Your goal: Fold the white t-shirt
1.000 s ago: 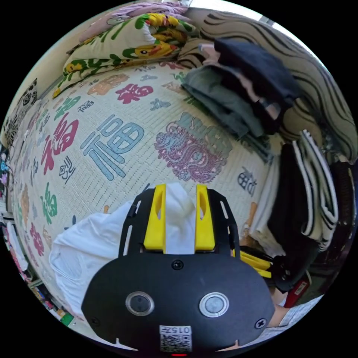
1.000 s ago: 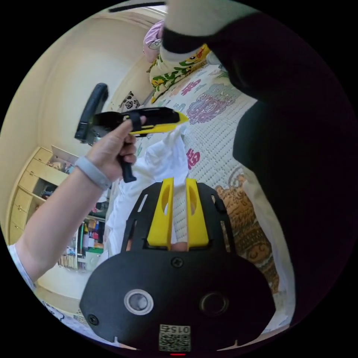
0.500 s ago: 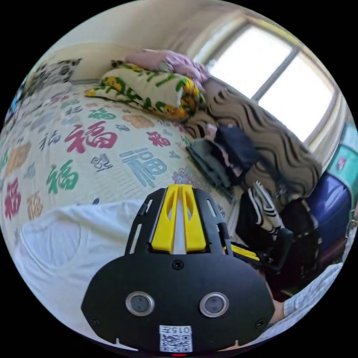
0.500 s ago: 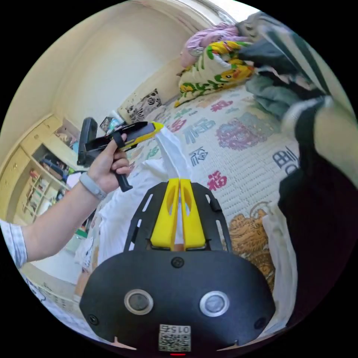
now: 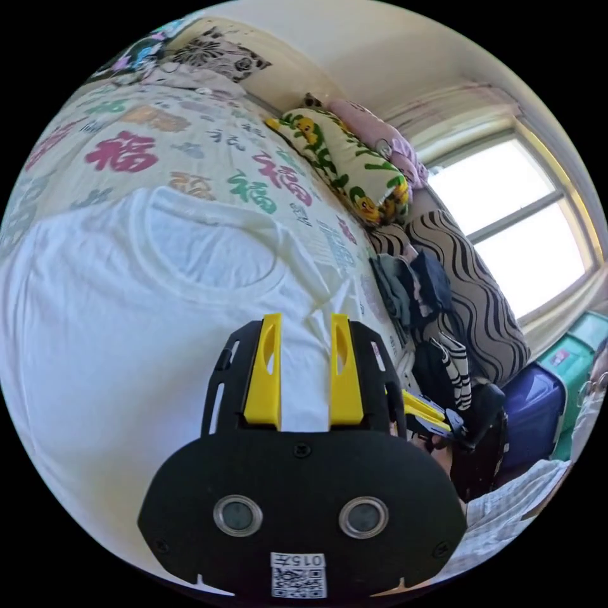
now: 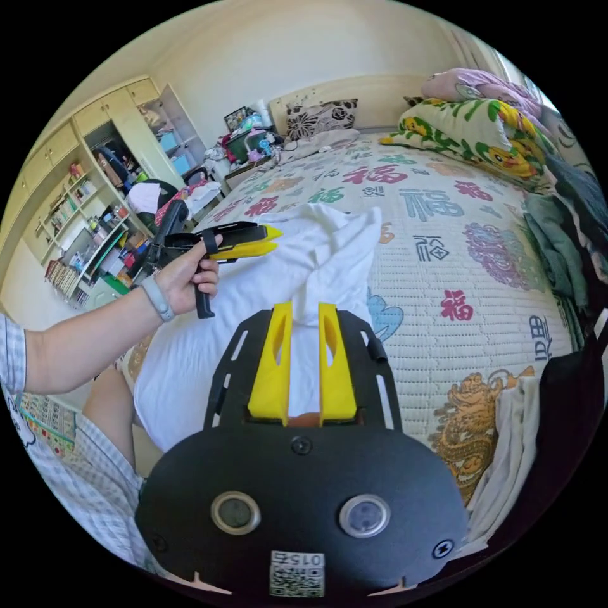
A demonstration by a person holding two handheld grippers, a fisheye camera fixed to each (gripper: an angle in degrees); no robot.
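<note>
The white t-shirt (image 5: 145, 304) lies spread on the bed, its round collar toward the pillows. My left gripper (image 5: 306, 320) hovers over the shirt's shoulder area, jaws apart, with only flat cloth showing in the gap. In the right gripper view the t-shirt (image 6: 253, 297) lies flat with one part humped up ahead of my right gripper (image 6: 304, 308), which stands open over it. A hand holds the left gripper (image 6: 277, 239) above the shirt's far side, its yellow jaws slightly apart. The right gripper (image 5: 411, 405) peeks out at the lower right of the left gripper view.
The bed cover (image 6: 443, 253) carries large coloured characters. A cartoon-print pillow (image 6: 481, 133) sits at the head. Folded dark clothes (image 5: 411, 285) and a black-and-white striped garment (image 5: 456, 373) lie along the window side. Open wardrobe shelves (image 6: 95, 209) stand beyond the bed.
Half a second ago both grippers were shut on the shirt and held it up. Now both are open and the shirt lies spread on the bed. Both cameras have swung round.
</note>
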